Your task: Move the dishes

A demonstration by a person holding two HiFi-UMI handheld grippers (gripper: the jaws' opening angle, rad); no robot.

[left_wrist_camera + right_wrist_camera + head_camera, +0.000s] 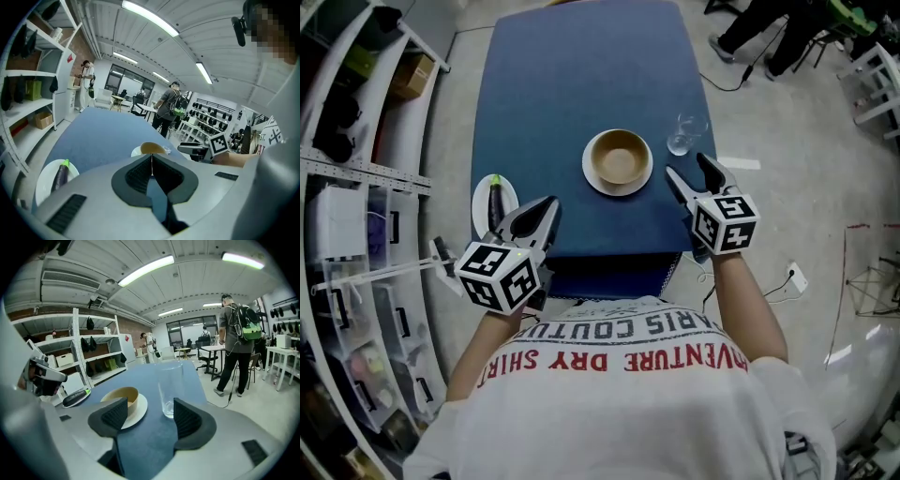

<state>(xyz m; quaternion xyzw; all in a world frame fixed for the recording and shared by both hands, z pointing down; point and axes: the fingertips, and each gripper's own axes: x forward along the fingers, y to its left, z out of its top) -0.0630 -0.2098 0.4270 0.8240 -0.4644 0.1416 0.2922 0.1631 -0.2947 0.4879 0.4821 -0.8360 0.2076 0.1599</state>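
Right claw (685, 165) gapes above the table (581, 75) corner, glass (682, 139) just ahead.

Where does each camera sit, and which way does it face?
Head view: on the person's head, looking steeply down at the table; left gripper, right gripper, forearms, shirt show.
Left gripper view: on that gripper, looking along its closed jaws across the table.
Right gripper view: on that gripper, looking between open jaws at the glass.
All three share the bowl.

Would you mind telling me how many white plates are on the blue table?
2. One plate sits under the bowl near the middle of the table; the other plate lies at its left edge, carrying an eggplant. None looks hidden.
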